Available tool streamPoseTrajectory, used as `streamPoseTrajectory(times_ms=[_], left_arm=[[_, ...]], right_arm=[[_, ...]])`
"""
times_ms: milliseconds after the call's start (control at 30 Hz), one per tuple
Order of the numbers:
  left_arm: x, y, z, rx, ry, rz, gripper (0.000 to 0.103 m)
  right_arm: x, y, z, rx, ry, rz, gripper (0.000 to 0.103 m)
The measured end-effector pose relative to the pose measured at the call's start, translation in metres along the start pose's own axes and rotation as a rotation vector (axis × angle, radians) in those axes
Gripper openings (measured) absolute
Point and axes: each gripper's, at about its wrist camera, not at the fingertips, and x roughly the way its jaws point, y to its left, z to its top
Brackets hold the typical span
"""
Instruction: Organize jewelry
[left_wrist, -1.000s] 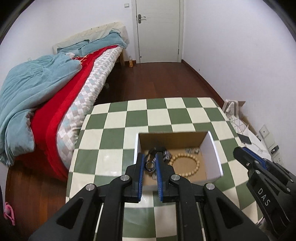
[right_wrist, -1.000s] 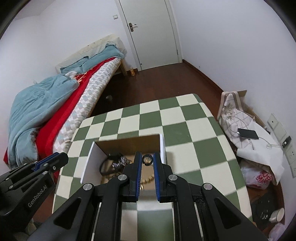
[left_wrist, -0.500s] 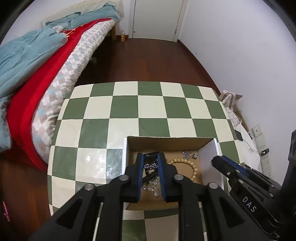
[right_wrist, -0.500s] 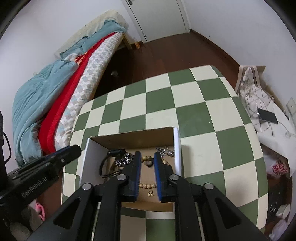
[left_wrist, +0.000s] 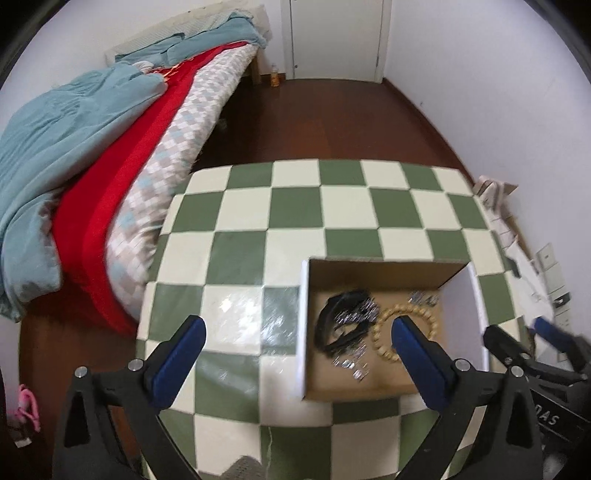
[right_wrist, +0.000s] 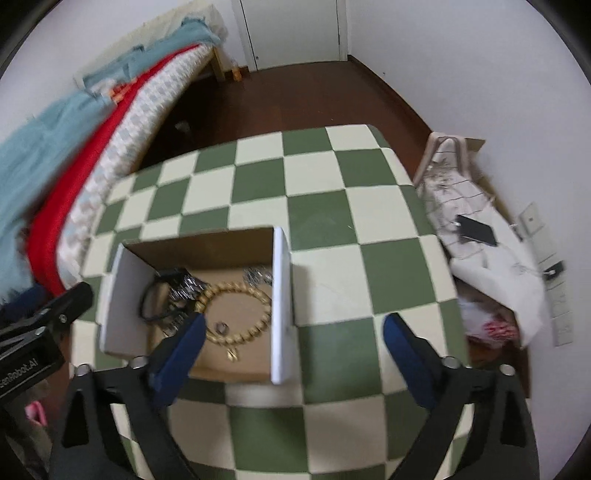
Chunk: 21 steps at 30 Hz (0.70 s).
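Observation:
A cardboard box (left_wrist: 303, 332) with white side walls stands on the green-and-cream checked table (left_wrist: 295, 206). Inside lie a wooden bead bracelet (left_wrist: 380, 341), a black band (left_wrist: 341, 306) and silver chain pieces (left_wrist: 354, 315). My left gripper (left_wrist: 297, 328) is open wide and holds nothing; its right finger is over the beads and its left finger over the table. In the right wrist view the box (right_wrist: 281, 295) holds the bead bracelet (right_wrist: 240, 288), a small ring (right_wrist: 221, 326) and a gold piece (right_wrist: 232, 354). My right gripper (right_wrist: 293, 325) is open and straddles the box's right wall.
A bed (left_wrist: 110, 147) with red and blue covers runs along the table's left side. To the right, on the floor by the wall, lie a white bag (right_wrist: 454, 192) and a black phone (right_wrist: 476, 230). The table's near edge is close below both grippers.
Both grippers were shut on small rings above the box; both have now opened wide and hold nothing. A ring lies in the box. The left gripper has shifted left.

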Motion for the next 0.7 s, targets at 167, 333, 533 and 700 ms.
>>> streamPoseTrajectory(times_ms=[167,333,533,700], left_arm=[[-0.01,0.006,-0.015,-0.009,0.009,0.024,0.103],[-0.031,0.01,-0.025,-0.022,-0.008,0.035,0.103],[-0.07,0.014,-0.035,-0.035,-0.053,0.022,0.103],[-0.112,0.017,-0.047,-0.044,-0.109,0.022,0.103]], right_arm=[[-0.016,0.001,-0.01,-0.015,0.002,-0.062,0.103],[-0.041,0.005,-0.019,-0.025,-0.016,-0.08,0.103],[-0.085,0.009,-0.033,-0.029,-0.07,-0.086,0.103],[-0.134,0.012,-0.048,-0.032,-0.133,-0.082,0.103]])
